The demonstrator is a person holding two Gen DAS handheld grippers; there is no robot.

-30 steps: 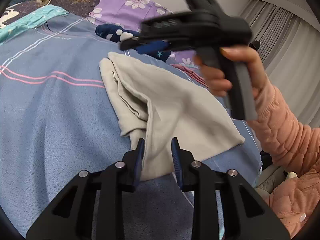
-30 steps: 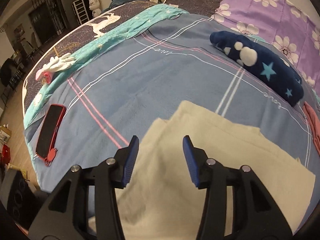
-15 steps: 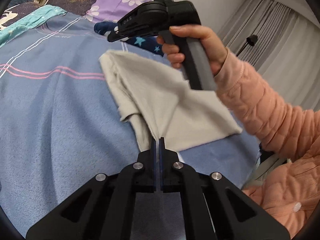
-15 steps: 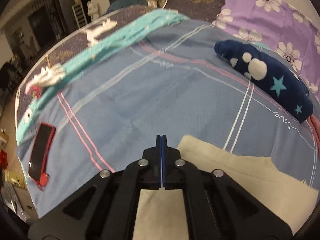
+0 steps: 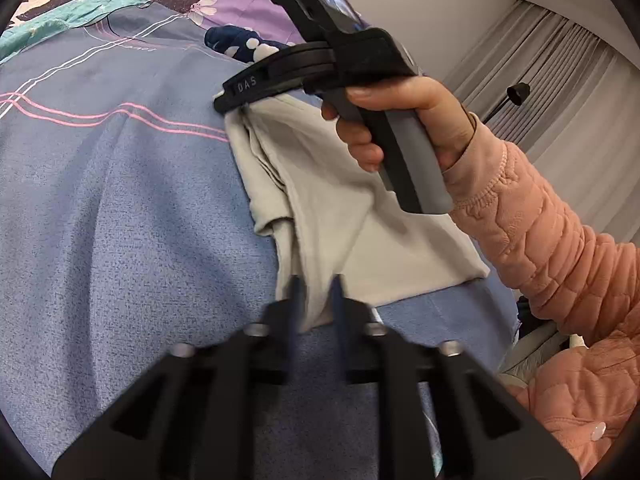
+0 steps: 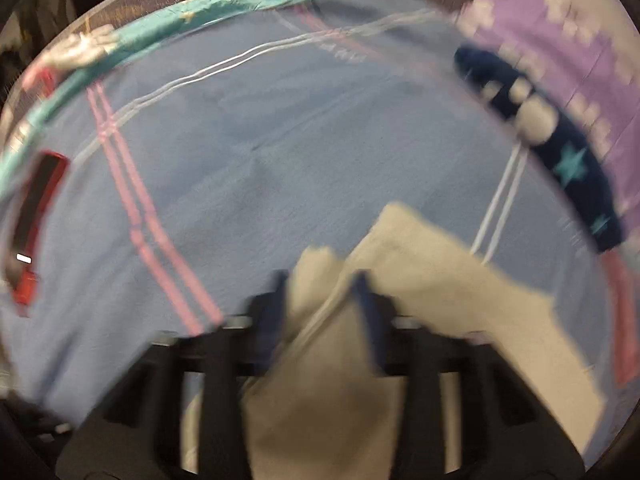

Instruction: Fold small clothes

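A beige small garment (image 5: 352,216) lies folded on the blue bedspread (image 5: 120,220). My left gripper (image 5: 316,292) is open, its blurred fingers standing either side of the garment's near corner. My right gripper (image 6: 322,292) is open too, with the beige garment (image 6: 432,296) bunched between and under its fingers; this view is motion-blurred. In the left wrist view the right gripper's body (image 5: 320,68), held by a hand in a pink sleeve, hovers over the garment's far corner.
A navy sock with stars and white dots (image 6: 552,148) lies at the far right by a purple flowered pillow (image 6: 560,40). A red phone (image 6: 36,216) lies at the bed's left edge. A teal blanket strip (image 6: 200,12) runs along the far side. Curtains (image 5: 552,80) hang right.
Both grippers were open a second ago, shut on the garment half a second ago, and have now opened again. The right gripper has moved toward the garment's far corner.
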